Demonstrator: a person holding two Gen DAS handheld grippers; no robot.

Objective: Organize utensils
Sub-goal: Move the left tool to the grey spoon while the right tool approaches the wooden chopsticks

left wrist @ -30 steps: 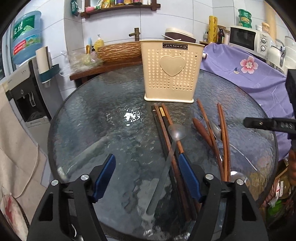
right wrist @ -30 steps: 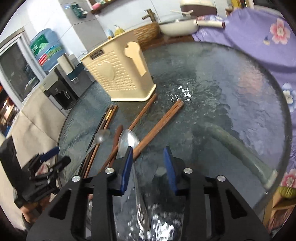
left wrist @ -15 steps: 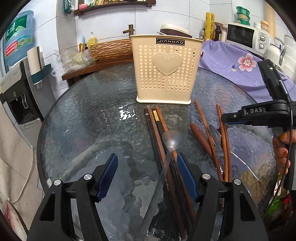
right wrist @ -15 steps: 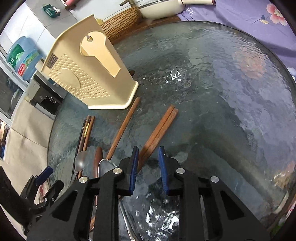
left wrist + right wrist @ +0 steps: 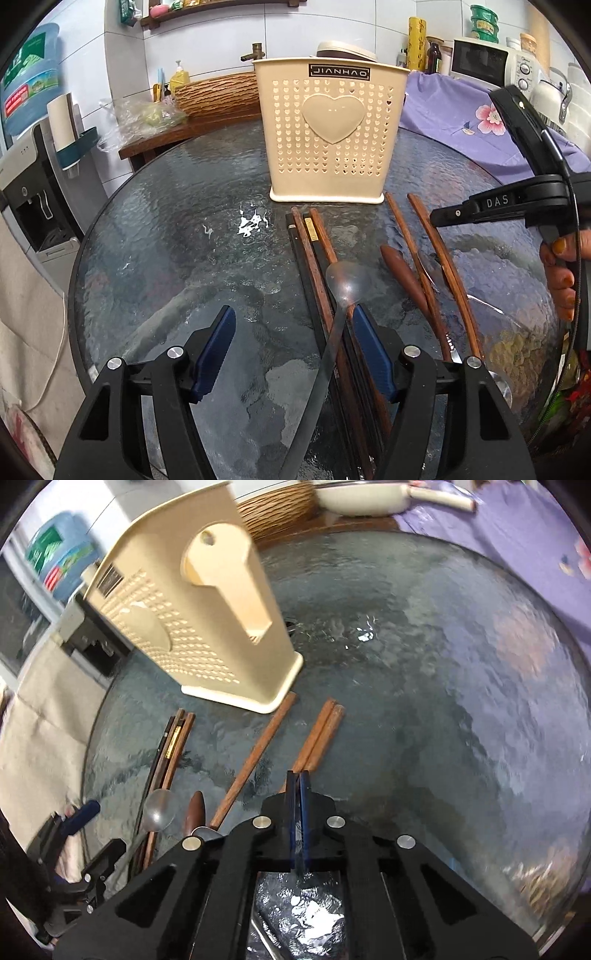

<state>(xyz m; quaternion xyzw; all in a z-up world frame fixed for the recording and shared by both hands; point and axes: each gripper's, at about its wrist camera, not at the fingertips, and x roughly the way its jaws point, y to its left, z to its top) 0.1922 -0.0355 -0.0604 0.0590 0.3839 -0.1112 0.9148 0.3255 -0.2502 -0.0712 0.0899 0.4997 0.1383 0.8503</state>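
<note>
A cream utensil holder [image 5: 330, 134] with a heart stands on the round glass table [image 5: 177, 229]; it also shows in the right wrist view [image 5: 192, 627]. Chopsticks [image 5: 314, 254], a metal spoon [image 5: 341, 284], a wooden spoon [image 5: 400, 277] and a pair of brown chopsticks [image 5: 443, 266] lie in front of it. My left gripper [image 5: 293, 350] is open just above the table, the metal spoon's handle between its fingers. My right gripper [image 5: 298, 812] is shut with the pads together over the brown chopsticks [image 5: 317, 734]; I cannot see anything between them.
A purple flowered cloth [image 5: 480, 122] covers furniture at the right. A microwave [image 5: 491, 62] and jars stand behind. A water dispenser [image 5: 33, 177] is at the left. A wooden shelf with a basket [image 5: 218, 96] sits behind the table.
My right gripper has closed from open to shut while moving forward over the brown chopsticks. My left gripper has moved forward toward the holder and stays open.
</note>
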